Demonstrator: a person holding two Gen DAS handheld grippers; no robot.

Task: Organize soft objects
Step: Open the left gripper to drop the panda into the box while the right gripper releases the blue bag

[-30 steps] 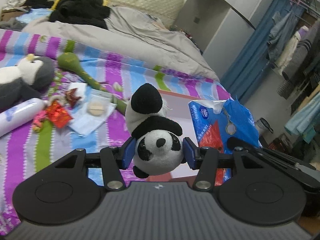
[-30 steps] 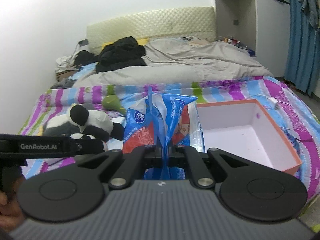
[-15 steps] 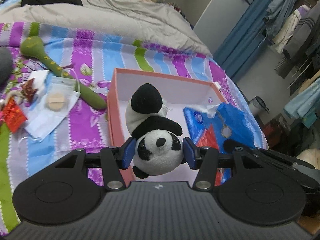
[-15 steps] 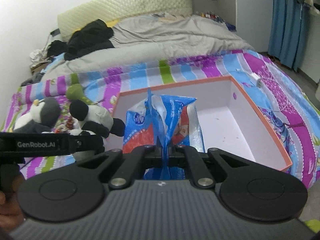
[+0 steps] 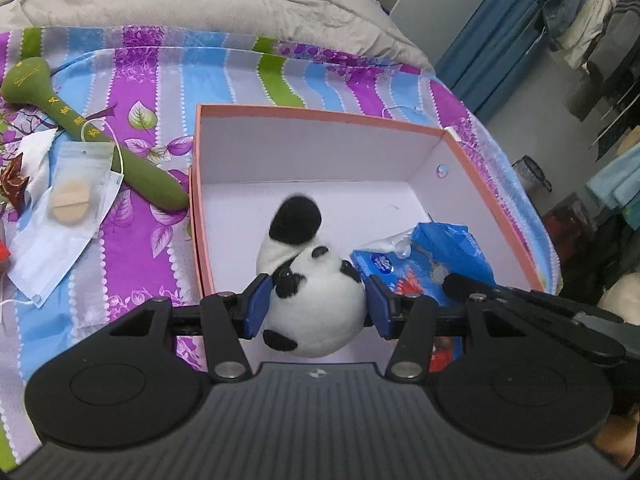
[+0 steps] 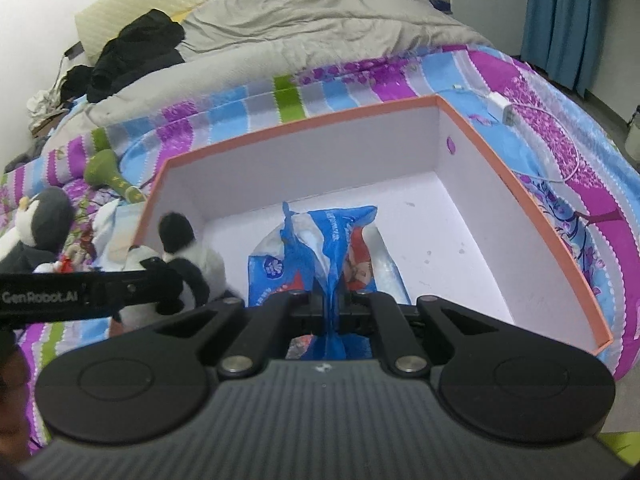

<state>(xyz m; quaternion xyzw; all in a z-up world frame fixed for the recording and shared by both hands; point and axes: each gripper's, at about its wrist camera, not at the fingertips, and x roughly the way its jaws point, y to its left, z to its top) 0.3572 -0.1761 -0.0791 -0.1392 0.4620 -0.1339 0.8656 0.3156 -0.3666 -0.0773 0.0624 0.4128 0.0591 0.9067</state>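
Left tongs (image 5: 316,308) pinch panda (image 5: 312,312); right tongs (image 6: 334,310) pinch blue pack (image 6: 320,248).

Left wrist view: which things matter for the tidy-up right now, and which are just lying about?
In play:
- black-and-white plush panda, held in left gripper
- blue plastic tissue pack, pinched in right gripper
- orange-rimmed white cardboard box

Lying about:
- green fabric massage stick
- white face mask
- grey duvet

Each tool, left tool (image 5: 316,306) and right tool (image 6: 335,308), is matte black, with a ribbed grey housing, two round discs, silver pivot screws, and blue pads (image 5: 256,306) on the left's fingers; white "GenRobot.AI" lettering marks one side.
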